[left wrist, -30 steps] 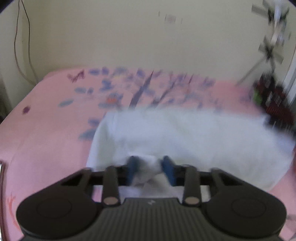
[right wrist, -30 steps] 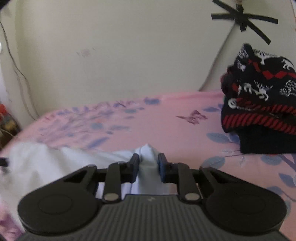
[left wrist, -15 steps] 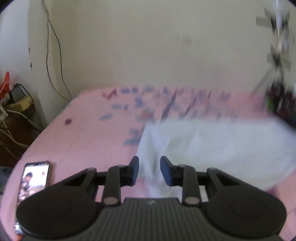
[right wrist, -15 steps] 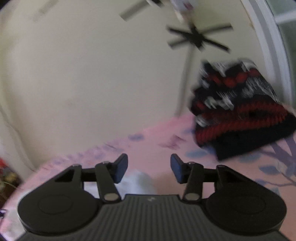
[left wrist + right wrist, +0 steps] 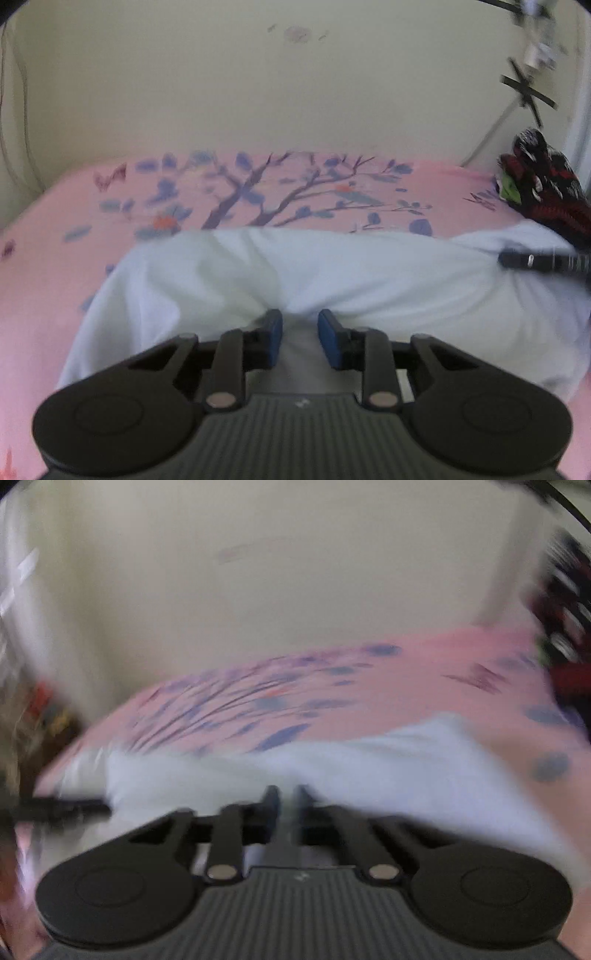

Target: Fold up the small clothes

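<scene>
Left wrist view: grips, with the left gripper [image 5: 300, 339], a bunched fold of the white garment [image 5: 369, 273] between the blue pads [image 5: 271, 343], jaws just drawn in a little and stopped by the cloth. Shows creases running out from the pinch to both sides, and the garment spread wide just ahead of the fingers over the pink bedsheet [image 5: 55, 266] with its printed branches and leaves. Picks out, far to the right of that gripper, the dark tip of the right gripper [image 5: 504, 260] lying on the garment's far corner, with creases fanning from it. Catches, beyond that corner, a dark red-and-white knit pile [image 5: 546, 184] against the cream wall [image 5: 295, 92]. Right wrist view, heavily blurred: finds the right gripper [image 5: 287, 797] clamped tight, jaws just snapped together on a thin ridge of the same white garment [image 5: 424, 768] that rises to the tips. Leaves the rest of the cloth trailing to the left of and below this gripper, touching the sheet.
</scene>
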{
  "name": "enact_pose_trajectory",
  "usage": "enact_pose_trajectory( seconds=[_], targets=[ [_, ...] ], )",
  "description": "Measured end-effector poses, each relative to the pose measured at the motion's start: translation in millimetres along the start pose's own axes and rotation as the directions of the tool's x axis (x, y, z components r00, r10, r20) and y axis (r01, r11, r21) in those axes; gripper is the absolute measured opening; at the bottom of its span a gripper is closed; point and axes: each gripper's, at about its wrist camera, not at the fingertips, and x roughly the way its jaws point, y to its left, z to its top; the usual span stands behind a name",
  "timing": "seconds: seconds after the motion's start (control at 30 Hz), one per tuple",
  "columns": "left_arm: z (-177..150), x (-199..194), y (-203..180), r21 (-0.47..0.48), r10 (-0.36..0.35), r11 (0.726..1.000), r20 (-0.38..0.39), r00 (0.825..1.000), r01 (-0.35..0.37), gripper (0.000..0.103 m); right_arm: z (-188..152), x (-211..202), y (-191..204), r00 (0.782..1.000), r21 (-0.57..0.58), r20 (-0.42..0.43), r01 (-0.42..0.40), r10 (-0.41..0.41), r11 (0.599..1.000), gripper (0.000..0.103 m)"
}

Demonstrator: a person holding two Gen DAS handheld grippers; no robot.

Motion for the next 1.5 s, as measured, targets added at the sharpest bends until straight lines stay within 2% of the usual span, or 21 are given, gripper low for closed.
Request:
enact_pose_trajectory(
  seconds=[0.03,0.13,0.23,0.33,0.4,0.43,0.47,0.5,0.57,0.63,0.7,0.8,0.87,0.93,1.0,1.07,1.2,1.27,1.4,1.47,1.5],
  targets=[
    [-0.2,-0.6,-0.2,-0.011,0.005,1.0,-0.002,1.0,-0.005,0.025,-0.4,-0.8,-6.7,1.0,0.047,-0.004,-0.027,0.027,0.999,0.0],
    [2.1,-1.0,-5.5,-0.008,0.024,1.0,-0.021,1.0,-0.024,0.025,-4.6,-10.0,-7.5,0.999,0.052,0.014,-0.037,0.036,0.998,0.0],
    [8.6,-10.8,-5.0,-0.037,0.011,0.999,-0.054,0.998,-0.013,0.028,-17.2,-47.5,-15.6,0.993,0.091,0.111,-0.051,0.041,0.995,0.0],
    [14.6,-30.4,-4.1,-0.101,-0.089,0.991,-0.021,0.996,0.086,0.03,-32.1,-89.8,-40.7,0.978,0.21,0.207,-0.062,0.017,0.976,0.0],
    [20.0,-40.2,-12.3,-0.11,-0.163,0.98,0.013,0.986,0.164,0.03,-38.4,-108.7,-57.2,0.977,0.284,0.212,-0.038,-0.024,0.958,0.0],
    [23.9,-40.7,-19.3,-0.105,-0.196,0.975,0.026,0.98,0.197,0.03,-41.5,-115.3,-63.3,0.977,0.31,0.209,-0.035,-0.032,0.95,0.013],
    [27.1,-39.5,-27.4,-0.095,-0.22,0.971,0.031,0.975,0.222,0.03,-44.9,-121.2,-68.6,0.978,0.334,0.208,-0.048,-0.025,0.941,0.057],
    [29.2,-37.2,-35.5,-0.08,-0.24,0.967,0.031,0.97,0.242,0.03,-47.9,-124.7,-71.1,0.979,0.349,0.203,-0.042,-0.031,0.936,0.063],
    [29.5,-24.8,-52.1,-0.045,-0.258,0.965,0.008,0.966,0.258,0.03,-52.5,-124.7,-70.1,0.981,0.329,0.19,-0.039,-0.025,0.943,0.06],
    [24.7,-5.4,-61.5,-0.047,-0.244,0.969,-0.049,0.968,0.242,0.03,-57.1,-119.3,-68.0,0.987,0.325,0.158,-0.021,-0.032,0.946,0.058],
    [14.3,10.0,-63.7,-0.044,-0.233,0.972,-0.084,0.969,0.23,0.029,-60.8,-110.8,-67.7,0.992,0.329,0.128,-0.053,0.011,0.943,0.055],
    [5.3,5.0,-60.3,-0.014,-0.229,0.974,-0.047,0.972,0.228,0.03,-63.9,-96.1,-58.0,0.989,0.326,0.091,-0.139,0.115,0.935,0.044],
    [2.9,2.4,-52.9,-0.03,-0.234,0.972,-0.041,0.971,0.233,0.027,-64.0,-85.0,-45.3,0.982,0.32,0.066,-0.187,0.175,0.929,0.043],
    [0.7,2.9,-46.8,-0.043,-0.246,0.969,-0.031,0.969,0.245,0.023,-63.9,-78.0,-31.2,0.983,0.28,0.052,-0.181,0.174,0.943,0.045],
    [1.1,4.5,-42.9,-0.063,-0.264,0.963,-0.022,0.964,0.262,0.023,-63.6,-76.4,-30.8,0.982,0.291,0.06,-0.188,0.178,0.938,0.047],
    [1.0,5.3,-42.8,-0.068,-0.269,0.961,-0.012,0.963,0.268,0.023,-63.9,-77.8,-37.3,0.984,0.332,0.064,-0.181,0.169,0.926,0.036],
    [0.5,5.2,-46.5,-0.054,-0.258,0.965,0.002,0.966,0.258,0.023,-66.9,-86.1,-51.2,0.989,0.403,0.103,-0.139,0.106,0.904,0.03],
    [0.7,5.2,-47.3,-0.053,-0.256,0.965,0.004,0.967,0.256,0.023,-63.8,-79.3,-52.3,0.992,0.417,0.084,-0.125,0.099,0.9,0.015],
    [0.2,4.5,-42.2,-0.072,-0.275,0.959,0.005,0.962,0.274,0.023,-48.9,-56.4,-40.0,0.986,0.444,0.051,-0.167,0.162,0.88,0.015],
    [0.8,-1.1,-29.1,-0.144,-0.311,0.94,0.0,0.95,0.308,0.023,-33.7,-59.8,-20.0,0.977,0.395,0.07,-0.211,0.2,0.894,0.015],
    [0.7,-10.3,-16.2,-0.19,-0.34,0.922,0.02,0.94,0.337,0.023,-23.4,-63.1,-3.9,0.971,0.343,0.083,-0.237,0.222,0.909,0.014]
  ],
)
